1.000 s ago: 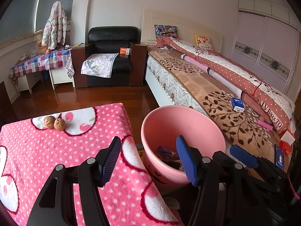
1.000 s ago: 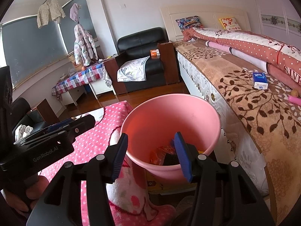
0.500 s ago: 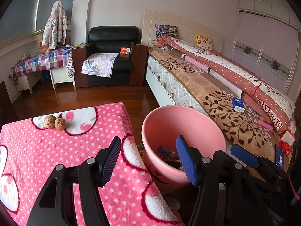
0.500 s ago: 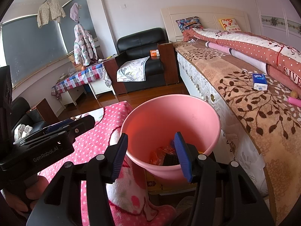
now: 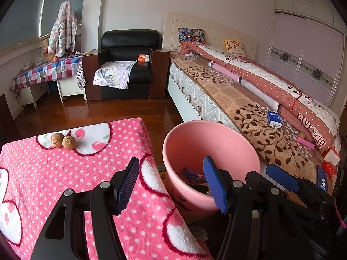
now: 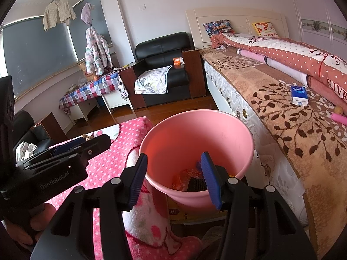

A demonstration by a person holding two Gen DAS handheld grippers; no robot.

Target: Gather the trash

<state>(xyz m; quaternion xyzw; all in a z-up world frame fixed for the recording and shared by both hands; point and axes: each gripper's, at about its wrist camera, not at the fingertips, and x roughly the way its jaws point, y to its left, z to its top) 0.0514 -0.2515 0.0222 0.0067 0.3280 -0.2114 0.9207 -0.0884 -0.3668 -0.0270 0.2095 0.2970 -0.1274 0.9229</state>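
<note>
The pink bin (image 5: 211, 143) stands on the floor between the worktop (image 5: 43, 173) and the bed (image 5: 249, 99), holding wrappers (image 6: 184, 178). Two walnuts (image 5: 63, 141) lie near the worktop's far edge. Left hand-held gripper (image 5: 171, 184) and right hand-held gripper (image 6: 174, 178): both released, empty. Bare wooden floor (image 5: 97, 112) extends toward the armchair (image 5: 128, 65).

Both grippers spread wide, side by side, nothing held.
The left gripper (image 5: 171, 184) holds its blue pads apart with only air between them. Next to it the right gripper (image 6: 173, 179) gapes just as wide and empty, and the left one's black body (image 6: 54, 169) sits in the person's hand (image 6: 23, 225).
</note>
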